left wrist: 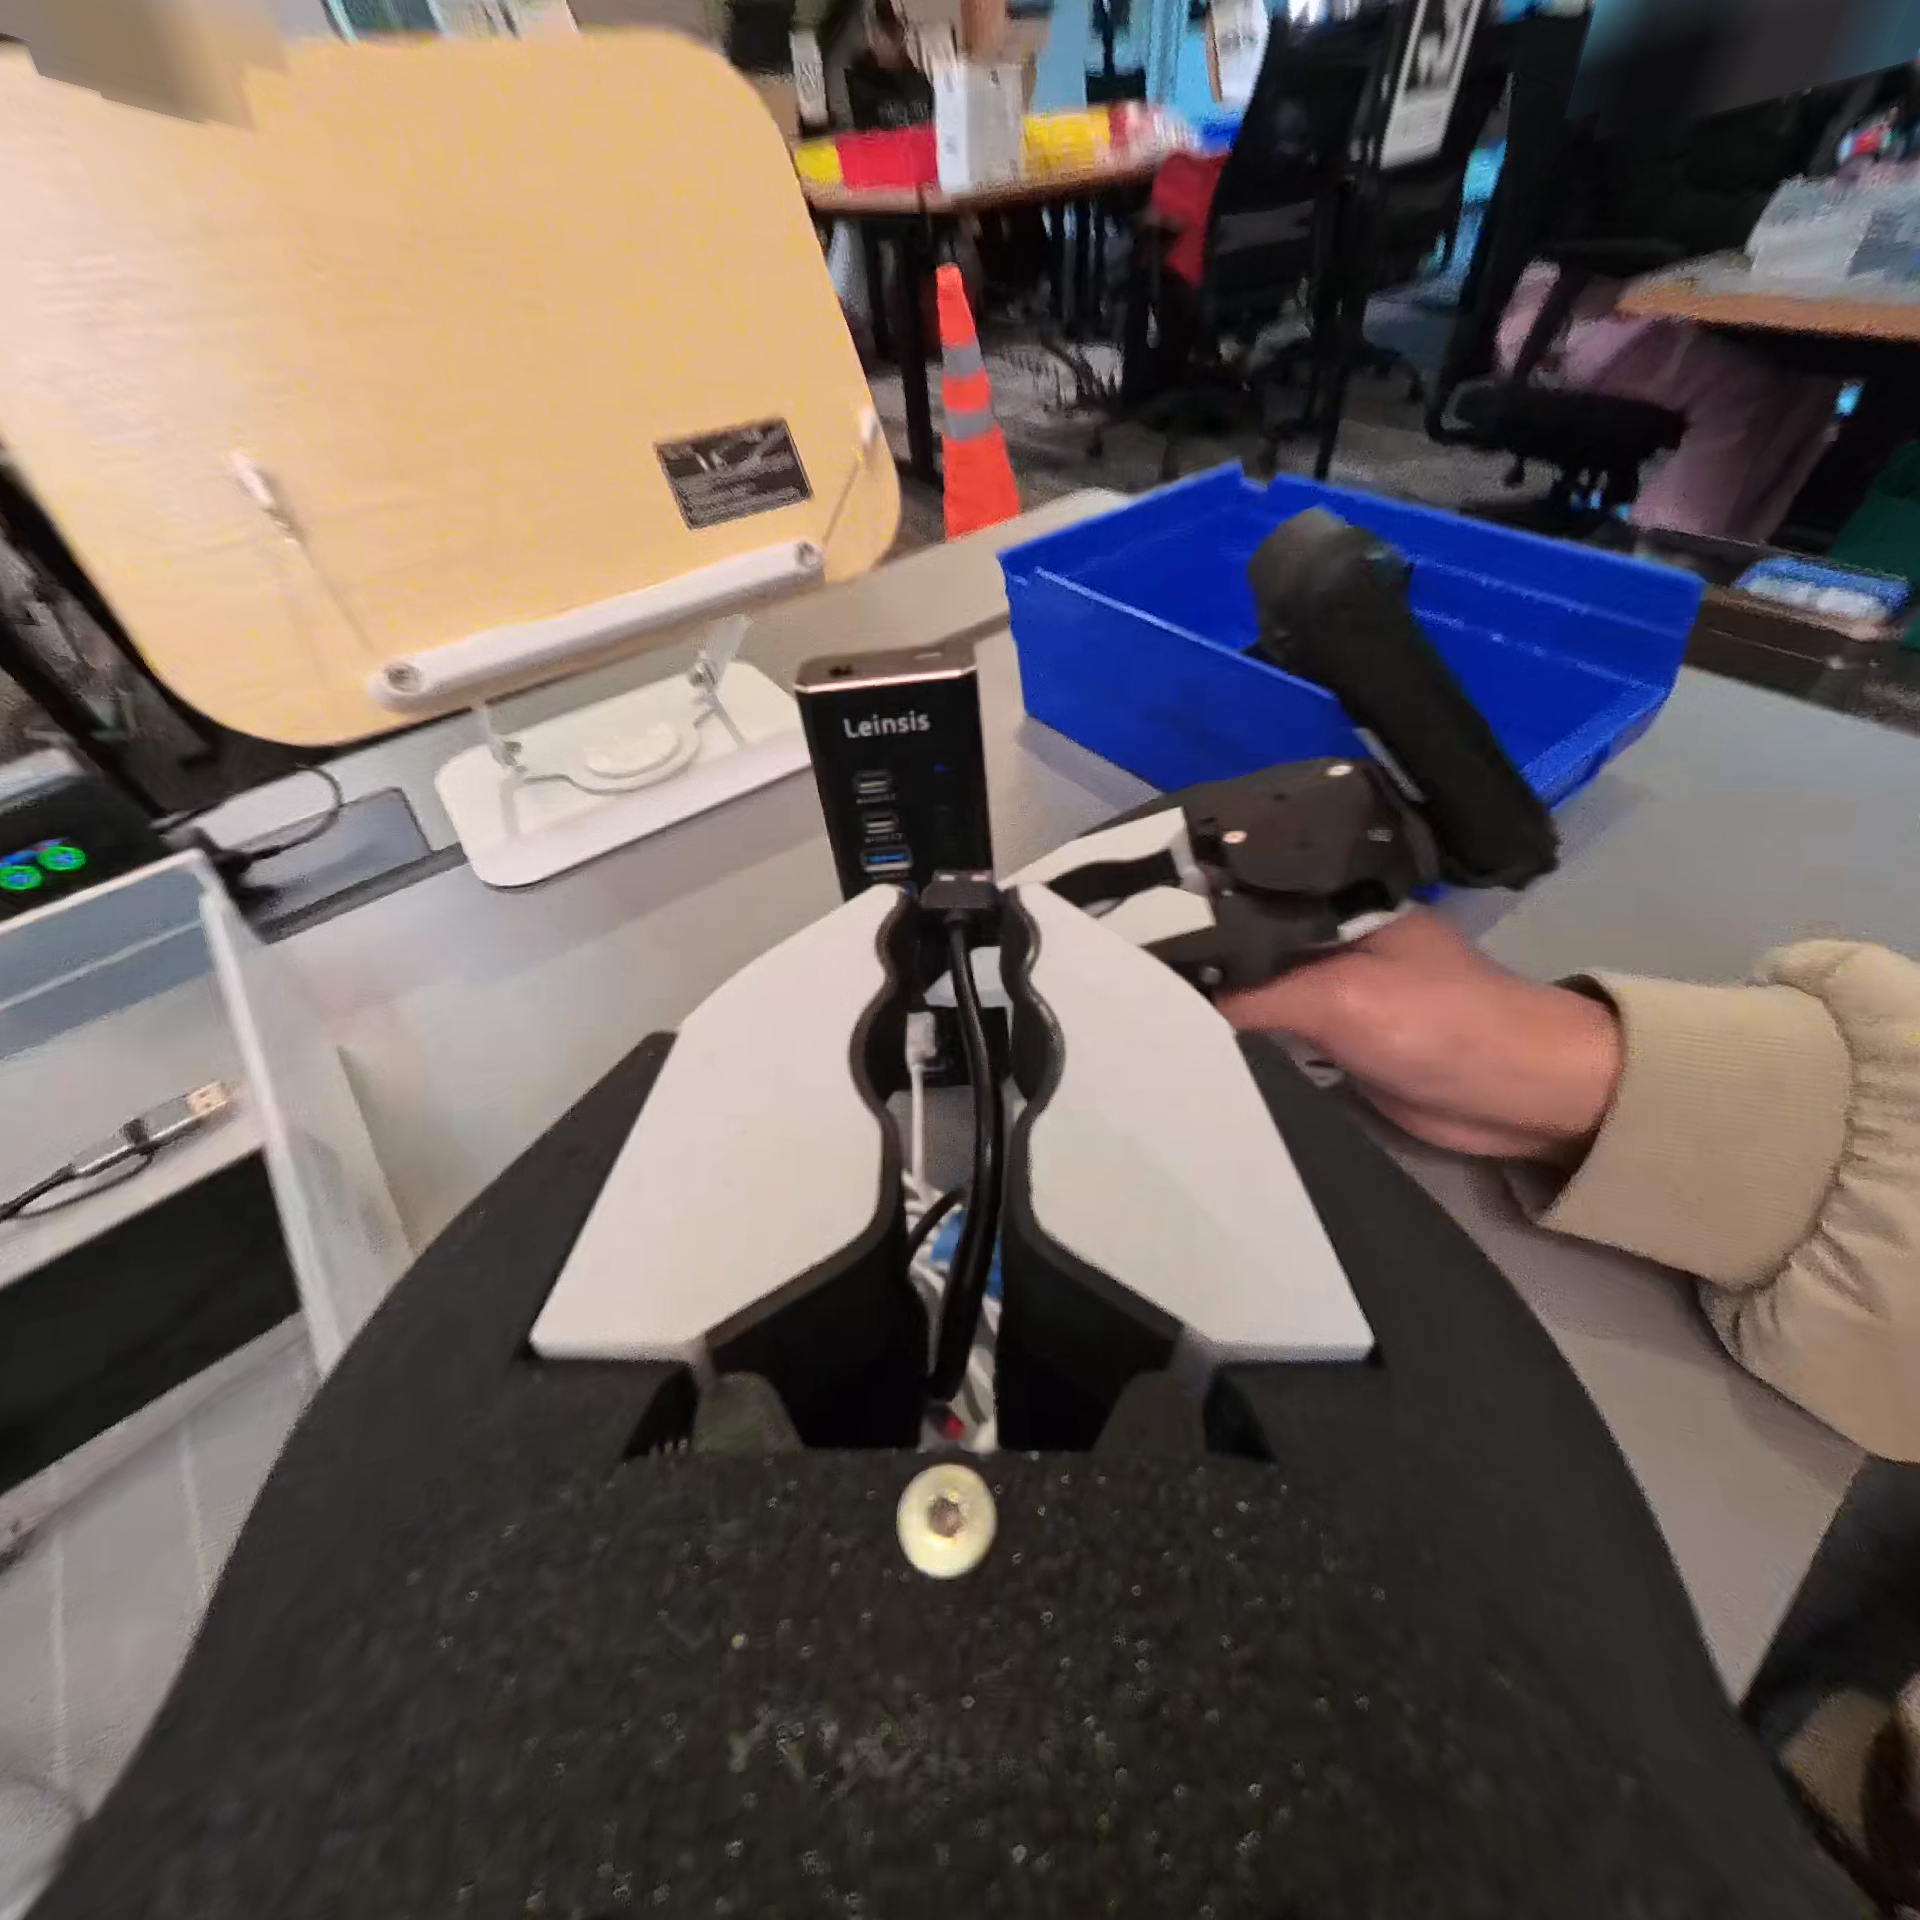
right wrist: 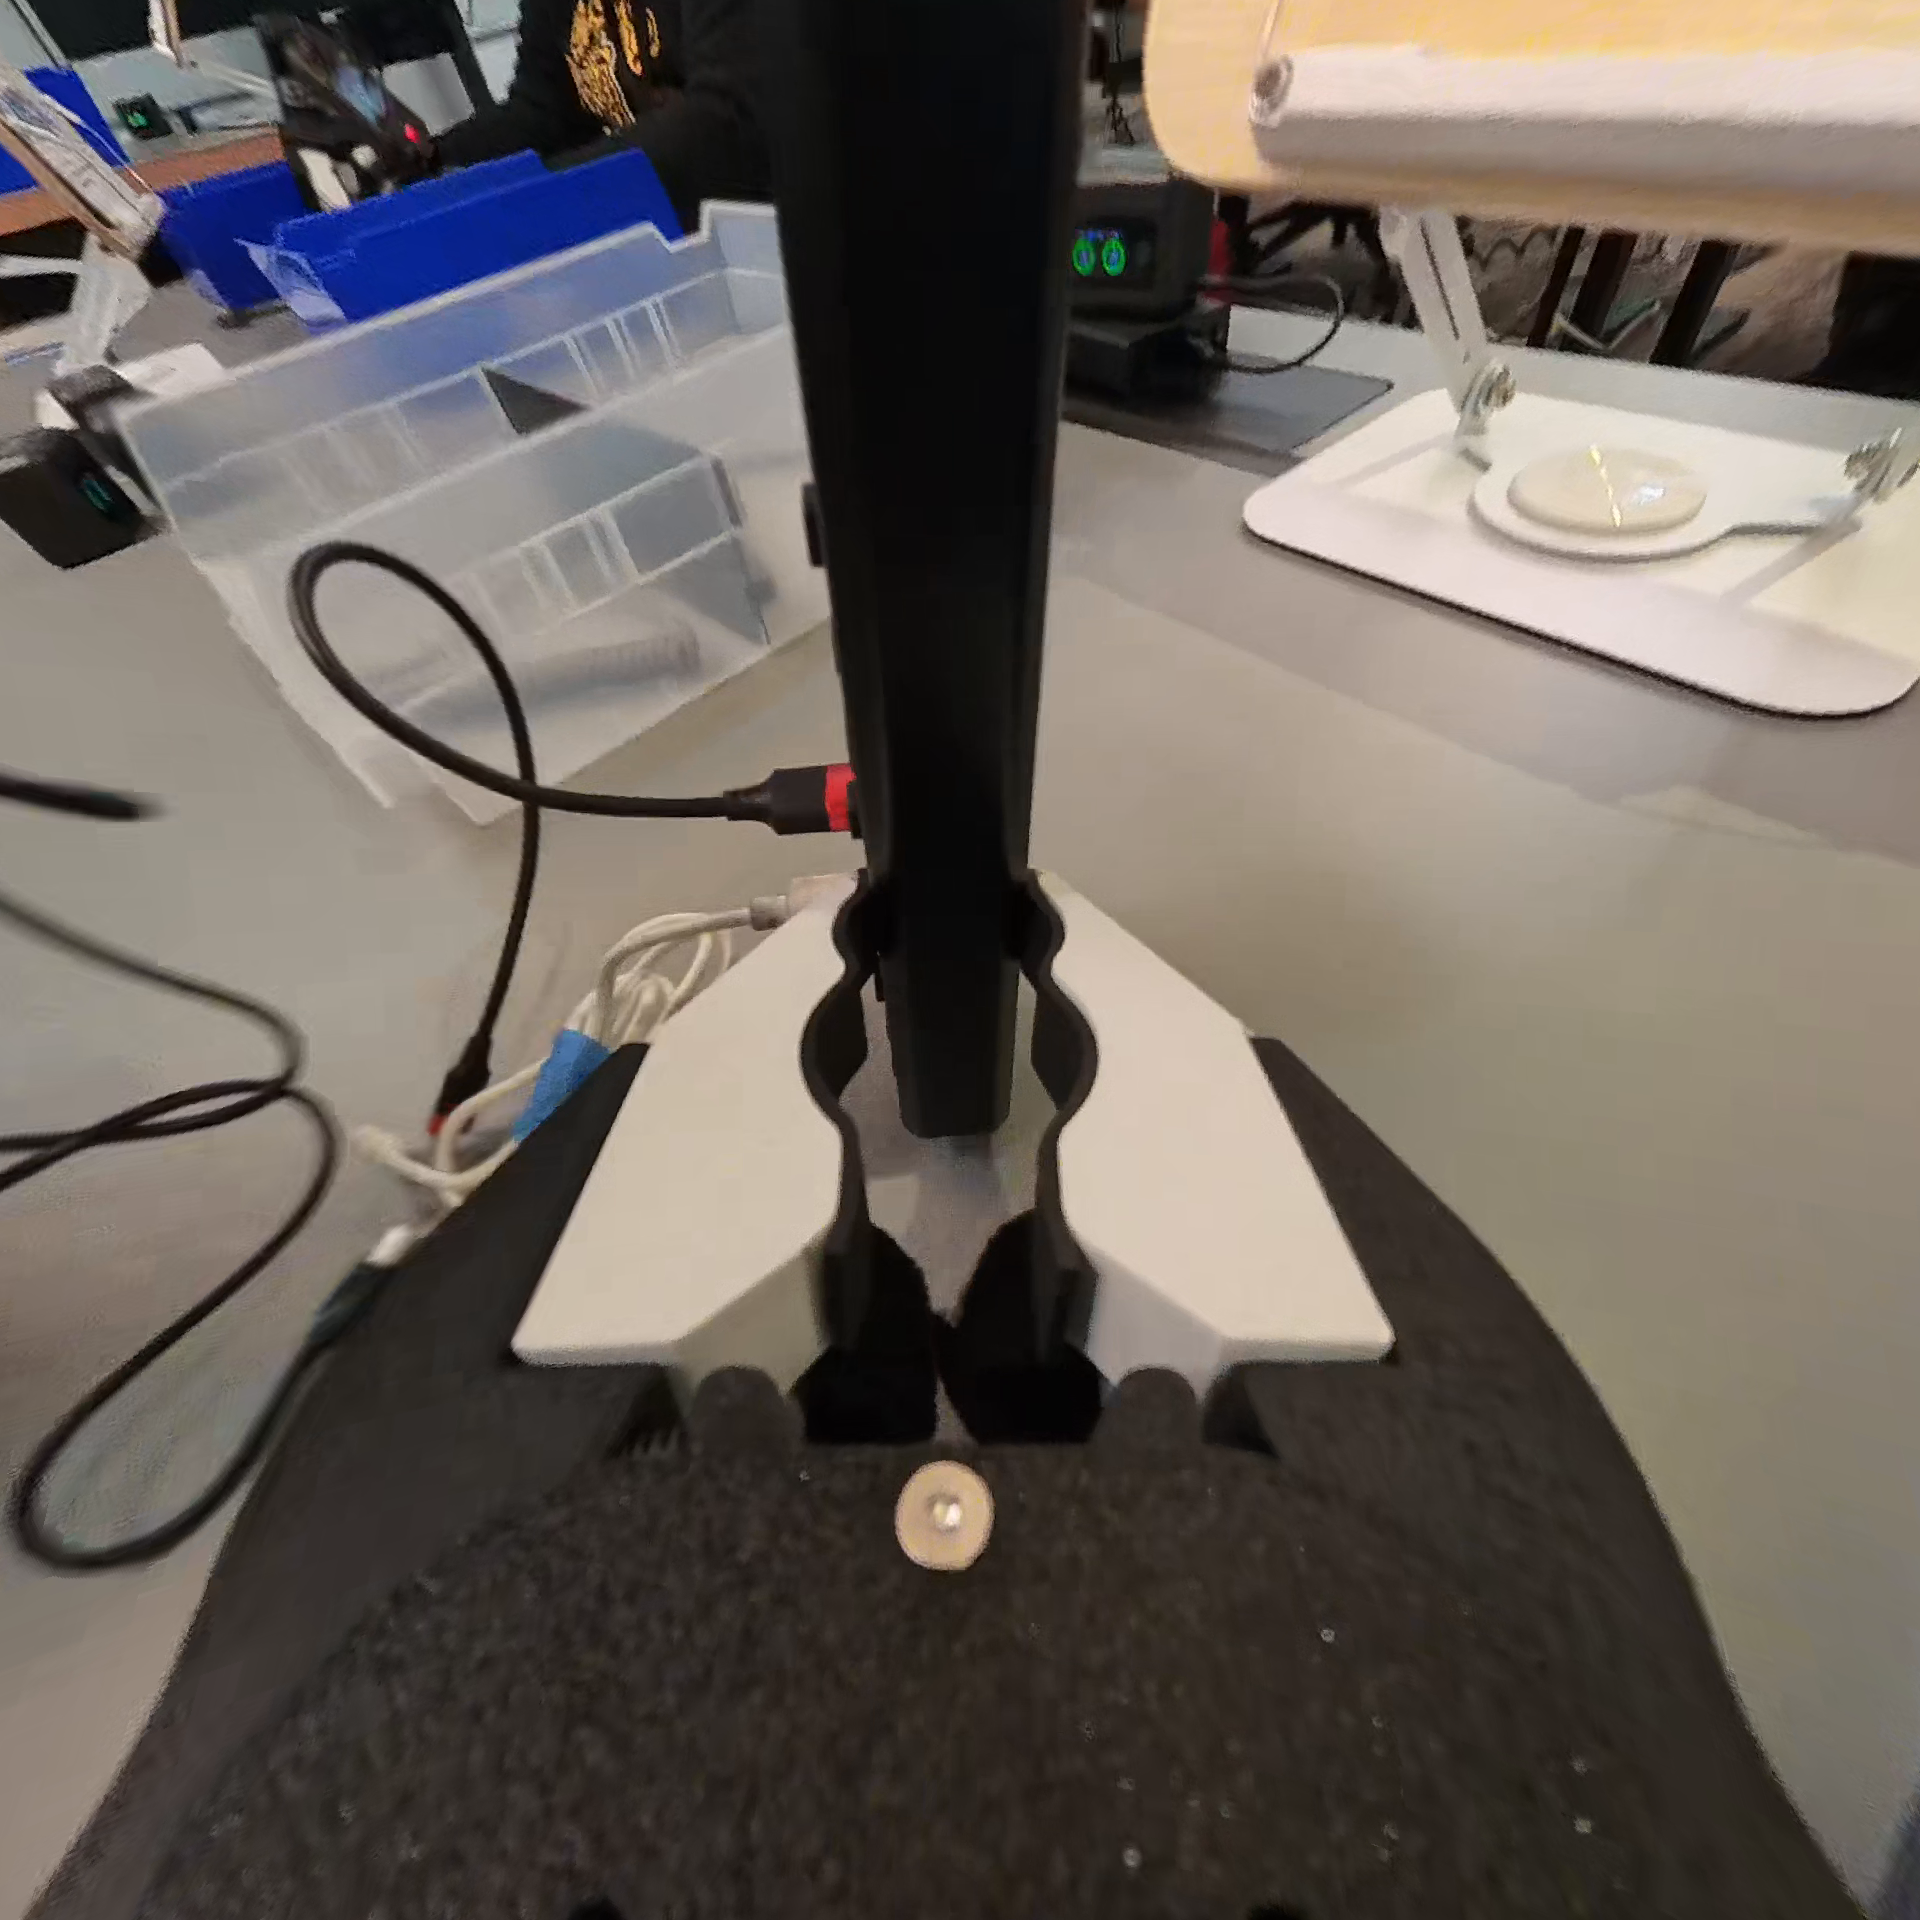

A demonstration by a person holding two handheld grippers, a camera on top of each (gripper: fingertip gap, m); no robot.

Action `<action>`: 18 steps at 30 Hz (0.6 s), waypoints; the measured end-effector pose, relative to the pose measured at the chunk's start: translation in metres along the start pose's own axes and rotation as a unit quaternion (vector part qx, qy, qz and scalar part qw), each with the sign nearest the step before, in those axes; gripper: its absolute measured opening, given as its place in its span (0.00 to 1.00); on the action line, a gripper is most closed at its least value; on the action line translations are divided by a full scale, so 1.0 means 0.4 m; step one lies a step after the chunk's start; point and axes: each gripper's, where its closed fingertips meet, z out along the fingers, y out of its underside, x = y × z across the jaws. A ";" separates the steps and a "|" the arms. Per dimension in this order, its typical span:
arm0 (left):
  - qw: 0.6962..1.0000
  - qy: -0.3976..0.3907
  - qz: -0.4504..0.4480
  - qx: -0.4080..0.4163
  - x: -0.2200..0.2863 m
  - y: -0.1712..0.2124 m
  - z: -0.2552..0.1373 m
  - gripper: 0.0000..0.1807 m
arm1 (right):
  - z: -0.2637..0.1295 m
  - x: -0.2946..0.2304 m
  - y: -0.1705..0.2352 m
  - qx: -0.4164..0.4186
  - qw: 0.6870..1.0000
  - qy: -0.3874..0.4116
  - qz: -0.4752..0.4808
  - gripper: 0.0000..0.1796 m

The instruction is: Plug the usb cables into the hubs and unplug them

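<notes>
- Left claw (left wrist: 951,914) narrow, pinched on black USB plug (left wrist: 958,891); cable trailed back toward 6 o'clock between the fingers.
- Hub (left wrist: 894,774) stood upright on desk (left wrist: 1714,883), dead ahead at 12, port face toward the plug.
- Right claw (right wrist: 940,925) clamped on hub base, long axis vertical.
- Red-banded cable (right wrist: 810,800) seated at hub's 9 o'clock side.
- Plug tip appeared at a lower port; seating unclear.

A black USB hub (left wrist: 902,781) stands upright on the grey bench (left wrist: 1714,862), its port column facing the left wrist view. A black cable's plug (left wrist: 958,894) sits at a lower port. From the right wrist view, a red-banded black plug (right wrist: 816,800) enters the hub's side; a white plug (right wrist: 821,891) sits just below it.
</notes>
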 end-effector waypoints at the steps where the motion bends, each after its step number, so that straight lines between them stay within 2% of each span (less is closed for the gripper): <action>1: 1.000 -0.001 0.006 -0.014 -0.009 -0.004 0.028 0.09 | -0.013 -0.012 -0.013 0.011 1.000 -0.004 0.003 0.14; 3: 0.999 -0.020 0.034 -0.031 -0.036 0.006 0.077 0.08 | -0.039 -0.036 -0.041 0.039 0.999 -0.018 0.016 0.15; 6: 0.999 -0.022 0.037 -0.005 -0.034 0.007 0.107 0.08 | -0.074 -0.059 -0.069 0.067 0.997 -0.023 0.018 0.14; 13: 0.997 -0.027 0.060 0.044 0.021 -0.008 0.091 0.08 | -0.112 -0.069 -0.084 0.081 0.996 -0.029 0.039 0.14; 18: 0.998 -0.027 0.048 0.035 0.034 0.012 0.101 0.08 | -0.110 -0.079 -0.086 0.079 0.996 -0.021 0.026 0.14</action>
